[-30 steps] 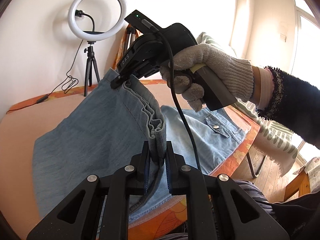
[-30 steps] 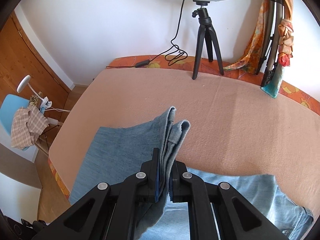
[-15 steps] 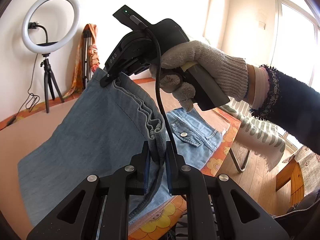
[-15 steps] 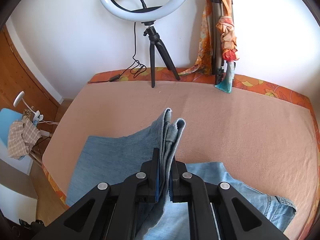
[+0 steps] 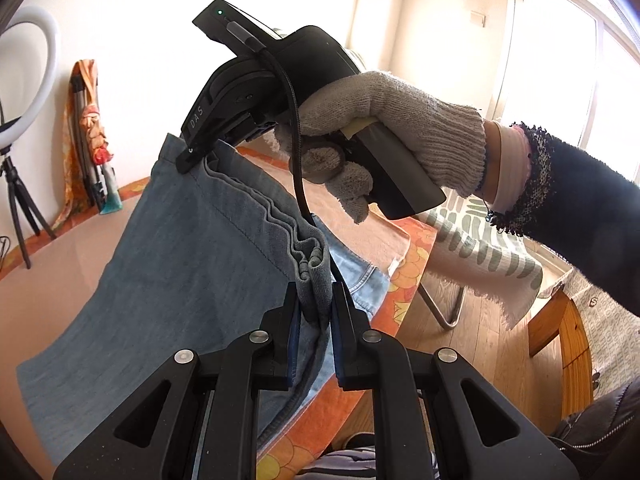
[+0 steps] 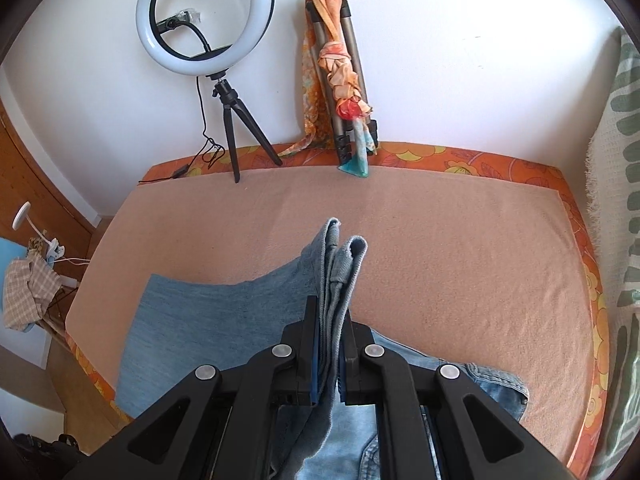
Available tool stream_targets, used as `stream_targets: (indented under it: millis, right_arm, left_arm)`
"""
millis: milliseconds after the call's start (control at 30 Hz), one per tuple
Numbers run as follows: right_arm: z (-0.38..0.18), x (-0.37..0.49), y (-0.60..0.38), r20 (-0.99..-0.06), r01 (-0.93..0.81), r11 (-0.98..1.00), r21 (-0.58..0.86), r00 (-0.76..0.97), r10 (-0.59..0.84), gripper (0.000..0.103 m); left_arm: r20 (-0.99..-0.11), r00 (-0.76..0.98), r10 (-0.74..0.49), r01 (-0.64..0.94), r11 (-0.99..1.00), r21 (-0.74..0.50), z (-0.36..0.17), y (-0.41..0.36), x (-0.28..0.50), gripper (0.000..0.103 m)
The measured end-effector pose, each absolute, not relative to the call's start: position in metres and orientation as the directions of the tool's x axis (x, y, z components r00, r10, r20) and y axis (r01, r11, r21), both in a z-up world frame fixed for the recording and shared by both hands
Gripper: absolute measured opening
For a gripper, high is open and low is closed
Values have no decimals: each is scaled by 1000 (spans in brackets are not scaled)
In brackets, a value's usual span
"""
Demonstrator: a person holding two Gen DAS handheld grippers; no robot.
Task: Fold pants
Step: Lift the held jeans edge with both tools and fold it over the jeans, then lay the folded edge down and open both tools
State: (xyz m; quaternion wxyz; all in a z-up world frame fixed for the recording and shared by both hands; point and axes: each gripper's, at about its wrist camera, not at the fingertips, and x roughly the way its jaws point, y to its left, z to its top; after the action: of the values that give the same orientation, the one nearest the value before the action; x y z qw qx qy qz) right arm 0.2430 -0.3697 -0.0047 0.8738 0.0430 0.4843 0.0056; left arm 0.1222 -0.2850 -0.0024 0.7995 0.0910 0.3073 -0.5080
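A: Left hand-held gripper (image 5: pixel 313 312) pinching a bunched hem end of the pants (image 5: pixel 172 280). Right hand-held gripper (image 6: pixel 329 344) pinching the same hem edge further along, held by a gloved hand (image 5: pixel 384 136).

B: Where do the pants sit?

A: Pale blue denim. Leg ends lifted off the bed (image 6: pixel 440 248) between the two grippers; the rest drapes down onto the peach cover. Waistband with pocket and rivet lies flat at the near edge, below the right gripper.

B: Handling?

A: Soft but weighty, I judge. Cloth sags in a curve between the grips, and the stacked hem layers ripple. Not slippery; denim should stay put in the pads. Best hold is where they are now, on the thick hem at both corners, so all layers travel together.

B: Long axis?

A: In the right wrist view it runs left to right along the near side of the bed, fold at the left, waist at the right. Lifted hems point up and toward the far wall with the ring light (image 6: pixel 206 20).
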Motion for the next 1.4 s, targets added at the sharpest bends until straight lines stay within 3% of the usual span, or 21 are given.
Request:
stream_targets:
  millis: [500,933,1033,1133,1300,1400]
  right_arm:
    - [-36,184,-476,-864,201,973,110,503,-6,4]
    - [-105,177,-513,-893,275,946,171,449,31,4]
    - [-109,176,-512,-898,274,950,151,439,16,10]
    - [-109,174,-511,-906,275,957,92,423,-34,31]
    - [-95,161,-512,-888,300,953,35,446,-108,34]
    - [-85,153,-501,-867,288,957,35,485,-114,35]
  left_arm:
    - [-659,132,-741,939,307,-157,-28,-375,104,12]
    - [-738,89,-669,939,303,-161,-53,-371,100,16]
    - [-726,102,-680,926,331,-180,-46,-356,107,16]
    - [-717,136,-684,907,378,-188,-40,-335,118,18]
    - [-702,203,-683,854,474,-214,-31,-291,139,19]
    - [-683,267,-680,827,525,-199,-26,-266,141,25]
